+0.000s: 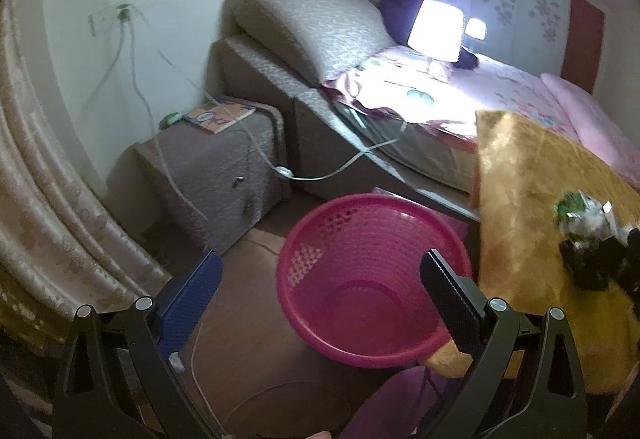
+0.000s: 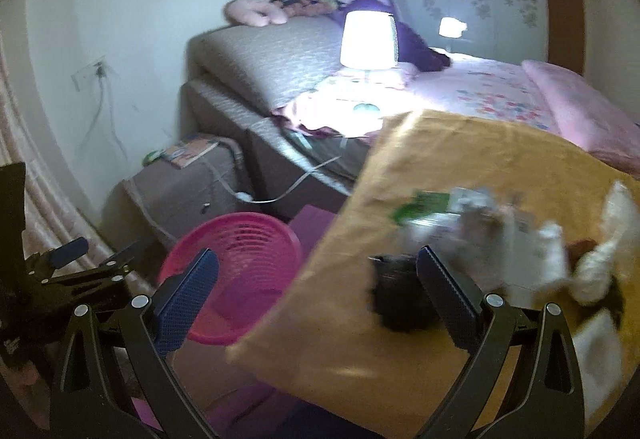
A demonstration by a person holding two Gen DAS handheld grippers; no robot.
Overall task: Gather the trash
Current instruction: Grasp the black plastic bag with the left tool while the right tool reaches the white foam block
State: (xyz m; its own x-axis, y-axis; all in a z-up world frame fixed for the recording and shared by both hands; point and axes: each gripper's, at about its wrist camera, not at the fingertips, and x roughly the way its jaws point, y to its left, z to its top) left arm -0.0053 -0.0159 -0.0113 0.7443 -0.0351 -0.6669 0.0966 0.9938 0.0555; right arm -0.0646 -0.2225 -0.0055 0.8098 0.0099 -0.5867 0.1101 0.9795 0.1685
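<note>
Blue-padded fingers of the left gripper [image 1: 320, 299] stand wide apart, nothing between them, over the pink basket [image 1: 372, 271] on the floor. The right gripper [image 2: 318, 289] gapes wide too; at its 1 o'clock, blurred trash [image 2: 500, 223] lies on the yellow-clothed table [image 2: 420, 159].

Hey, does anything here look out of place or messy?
Yes. A lit lamp stands on the bed rather than the bedside cabinet, and crumpled trash litters the yellow-covered table. The pink basket looks empty.
</note>
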